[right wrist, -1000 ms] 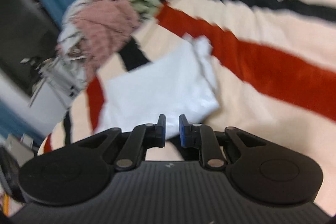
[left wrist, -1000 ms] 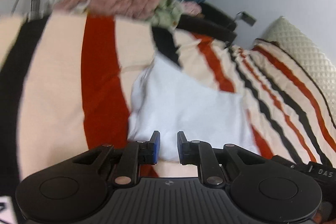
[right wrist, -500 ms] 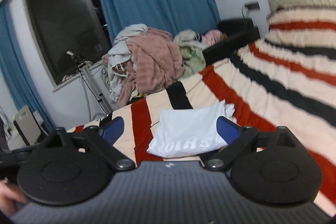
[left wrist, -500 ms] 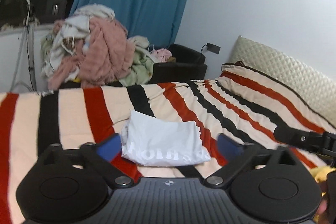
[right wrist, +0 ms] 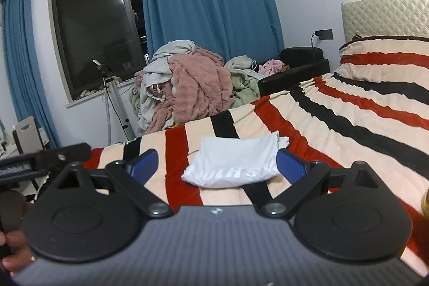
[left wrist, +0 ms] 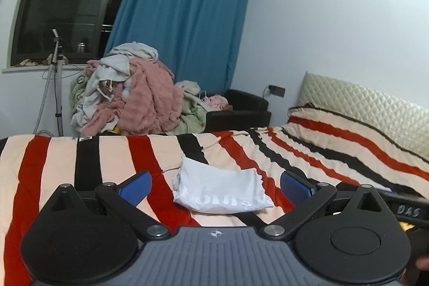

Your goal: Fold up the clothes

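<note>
Home bedroom, striped bed [left wrist: 268,152], quilted headboard [left wrist: 362,101], blue curtains [left wrist: 187,18], heaped laundry [left wrist: 134,95]

Both cams sit on my grippers, looking forward along the fingers, tilted slightly down over the striped bed [left wrist: 112,160]. My left wrist view faces across the bed toward the clothes pile [left wrist: 134,95] and blue curtain [left wrist: 185,18], headboard [left wrist: 370,103] at the right edge. My right wrist view faces the same way from further right, with more window [right wrist: 99,18] in view. Both sit near the bed edge, close to the folded white shirt [left wrist: 222,189], which lies centred just past the fingers in each. Shared: shirt, pile, curtain, black chair [right wrist: 300,63], headboard.
</note>
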Motion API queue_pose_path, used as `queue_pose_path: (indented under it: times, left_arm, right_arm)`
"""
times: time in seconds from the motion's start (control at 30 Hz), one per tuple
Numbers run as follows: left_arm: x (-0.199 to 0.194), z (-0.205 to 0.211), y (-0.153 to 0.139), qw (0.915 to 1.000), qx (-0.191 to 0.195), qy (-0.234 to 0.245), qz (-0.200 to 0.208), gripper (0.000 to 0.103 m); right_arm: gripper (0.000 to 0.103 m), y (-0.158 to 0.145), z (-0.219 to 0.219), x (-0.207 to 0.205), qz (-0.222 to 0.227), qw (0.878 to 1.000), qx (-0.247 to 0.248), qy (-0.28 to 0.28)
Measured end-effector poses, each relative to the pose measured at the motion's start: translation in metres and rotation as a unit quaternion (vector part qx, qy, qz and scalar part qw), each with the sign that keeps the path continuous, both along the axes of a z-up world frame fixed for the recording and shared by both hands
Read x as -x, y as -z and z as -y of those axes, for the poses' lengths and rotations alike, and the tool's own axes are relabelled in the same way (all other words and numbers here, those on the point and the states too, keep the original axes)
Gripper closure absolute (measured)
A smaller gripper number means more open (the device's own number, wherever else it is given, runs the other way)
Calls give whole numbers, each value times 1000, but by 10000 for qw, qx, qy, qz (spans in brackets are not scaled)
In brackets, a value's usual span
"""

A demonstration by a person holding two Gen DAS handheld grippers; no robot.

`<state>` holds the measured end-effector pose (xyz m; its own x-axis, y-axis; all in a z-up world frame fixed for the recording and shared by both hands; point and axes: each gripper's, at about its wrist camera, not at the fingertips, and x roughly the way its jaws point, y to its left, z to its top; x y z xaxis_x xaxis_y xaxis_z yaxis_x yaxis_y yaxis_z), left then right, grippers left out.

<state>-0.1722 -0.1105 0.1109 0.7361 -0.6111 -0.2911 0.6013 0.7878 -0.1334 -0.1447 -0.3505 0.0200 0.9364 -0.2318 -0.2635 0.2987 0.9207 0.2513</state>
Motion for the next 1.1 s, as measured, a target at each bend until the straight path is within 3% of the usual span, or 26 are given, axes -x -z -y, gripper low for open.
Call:
queue_pose_path:
  times: [0.13,0.37,0.7,1.1]
  left_arm:
    - [9,-5,19,9998,-135,-56,158,0]
    - [1,-21,43,9999,-50,-134,-89,0]
    - [14,-22,42,9993,-264,-68,252,0]
    - [4,-12,59,9992,-378,-92,-48,0]
  right_arm:
    - [7,21,-10,-3,2,9999,146,-1]
    - [7,44,-30,-11,-10,9990,447,-43]
    - [7,56,-47,-16,-24,9987,505,-22]
    - [7,63,-46,-19,-86,9988,483,84]
